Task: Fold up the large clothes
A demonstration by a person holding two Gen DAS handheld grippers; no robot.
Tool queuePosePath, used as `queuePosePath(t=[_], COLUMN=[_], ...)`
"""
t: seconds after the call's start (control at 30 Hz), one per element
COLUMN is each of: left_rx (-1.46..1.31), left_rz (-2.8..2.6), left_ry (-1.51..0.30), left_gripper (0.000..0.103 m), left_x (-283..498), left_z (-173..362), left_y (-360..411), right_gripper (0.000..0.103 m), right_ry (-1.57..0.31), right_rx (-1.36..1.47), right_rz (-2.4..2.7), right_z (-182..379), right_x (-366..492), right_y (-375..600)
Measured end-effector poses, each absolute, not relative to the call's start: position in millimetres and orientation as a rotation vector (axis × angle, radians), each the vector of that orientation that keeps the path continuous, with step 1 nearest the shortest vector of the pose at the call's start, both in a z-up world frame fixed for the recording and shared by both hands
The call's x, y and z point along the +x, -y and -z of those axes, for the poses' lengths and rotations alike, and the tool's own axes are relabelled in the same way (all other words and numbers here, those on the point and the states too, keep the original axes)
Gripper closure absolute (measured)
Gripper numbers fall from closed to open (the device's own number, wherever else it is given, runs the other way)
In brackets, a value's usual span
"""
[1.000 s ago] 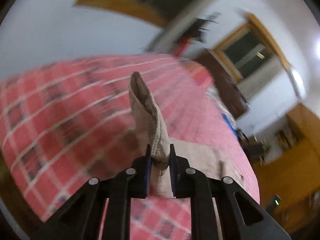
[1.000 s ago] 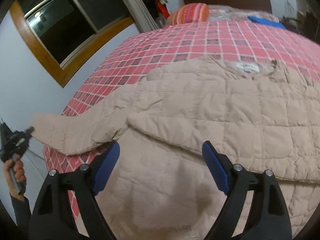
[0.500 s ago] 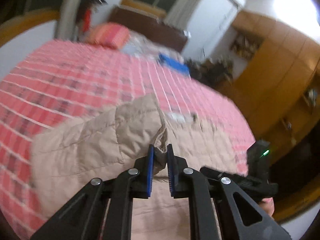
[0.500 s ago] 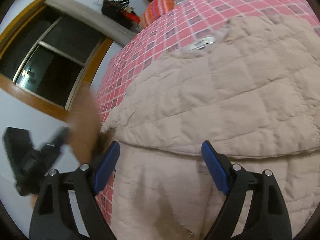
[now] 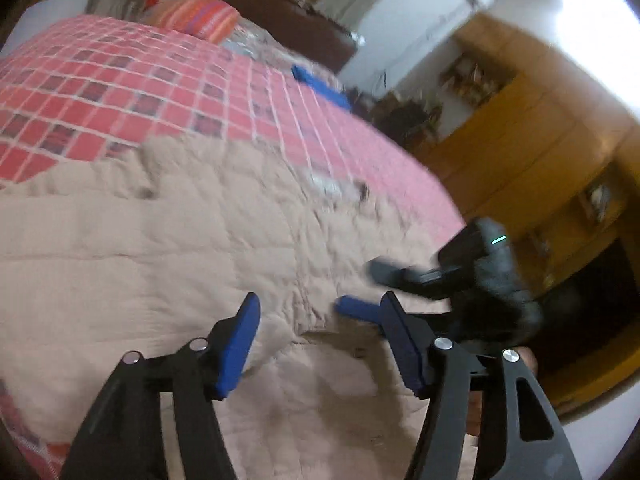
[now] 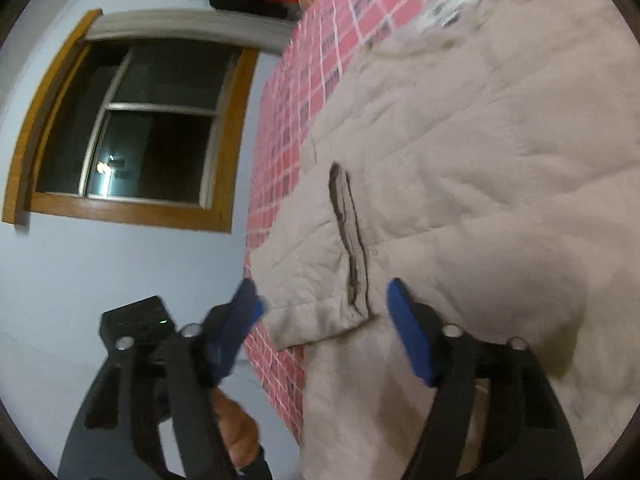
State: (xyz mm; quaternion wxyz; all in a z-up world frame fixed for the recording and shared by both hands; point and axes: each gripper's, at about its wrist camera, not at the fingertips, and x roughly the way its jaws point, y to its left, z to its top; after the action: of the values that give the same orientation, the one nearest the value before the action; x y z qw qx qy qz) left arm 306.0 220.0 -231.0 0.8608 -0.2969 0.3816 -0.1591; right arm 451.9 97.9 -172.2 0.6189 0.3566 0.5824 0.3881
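A beige quilted jacket (image 5: 192, 232) lies spread on the red checked bedspread (image 5: 100, 96), collar label (image 5: 332, 186) toward the far side. In the right wrist view its sleeve (image 6: 316, 276) lies folded over the jacket body (image 6: 500, 152), the dark cuff opening (image 6: 348, 236) facing up. My left gripper (image 5: 320, 340) hovers open just above the fabric, holding nothing. Over the cuff end of the sleeve, my right gripper (image 6: 324, 328) also stands open and empty. In the left wrist view the right gripper (image 5: 460, 276) sits close on the right.
A striped pillow (image 5: 196, 16) and dark headboard (image 5: 280, 16) are at the bed's far end, with a blue item (image 5: 320, 84) near them. Wooden cupboards (image 5: 540, 140) stand to the right. A wood-framed window (image 6: 132, 128) is in the wall beside the bed's left edge.
My left gripper carried the sleeve in over the jacket body, let go of it, and now stands open. The right gripper stayed open and swung toward the sleeve's cuff.
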Motion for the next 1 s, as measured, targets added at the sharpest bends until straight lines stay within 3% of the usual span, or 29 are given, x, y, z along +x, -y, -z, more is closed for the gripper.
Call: queuePosePath(t=[0.23, 0.33, 0.4, 0.47, 0.5, 0.83, 1.0], left_rx=[-0.737, -0.777, -0.784, -0.784, -0.785, -0.795, -0.781], left_rz=[0.207, 0.176, 0.158, 0.149, 0.148, 0.195, 0.276], left_ry=[-0.714, -0.686, -0.688, -0.688, -0.683, -0.676, -0.704], left_gripper=[0.038, 0.038, 0.038, 0.038, 0.038, 0.038, 0.038], left_x=[264, 248, 243, 239, 235, 250, 284], left_z=[230, 231, 232, 234, 233, 230, 234], left_y=[-302, -326, -334, -339, -342, -326, -298], right_gripper=[0.037, 0.053, 0.068, 0.091, 0.095, 0.099, 0.099], right_ry=[-1.435, -1.468, -1.465, -1.427, -1.405, -1.038, -0.904], right_rx=[0.698, 0.672, 0.633, 0.619, 0.621, 0.517, 0.482], right_rz=[-0.881, -0.904, -0.903, -0.899, -0.891, -0.669, -0.474], right_z=[177, 175, 168, 152, 142, -3, -19], right_x=[463, 463, 463, 462, 463, 476, 457], right_y=[-136, -148, -155, -154, -151, -40, 38])
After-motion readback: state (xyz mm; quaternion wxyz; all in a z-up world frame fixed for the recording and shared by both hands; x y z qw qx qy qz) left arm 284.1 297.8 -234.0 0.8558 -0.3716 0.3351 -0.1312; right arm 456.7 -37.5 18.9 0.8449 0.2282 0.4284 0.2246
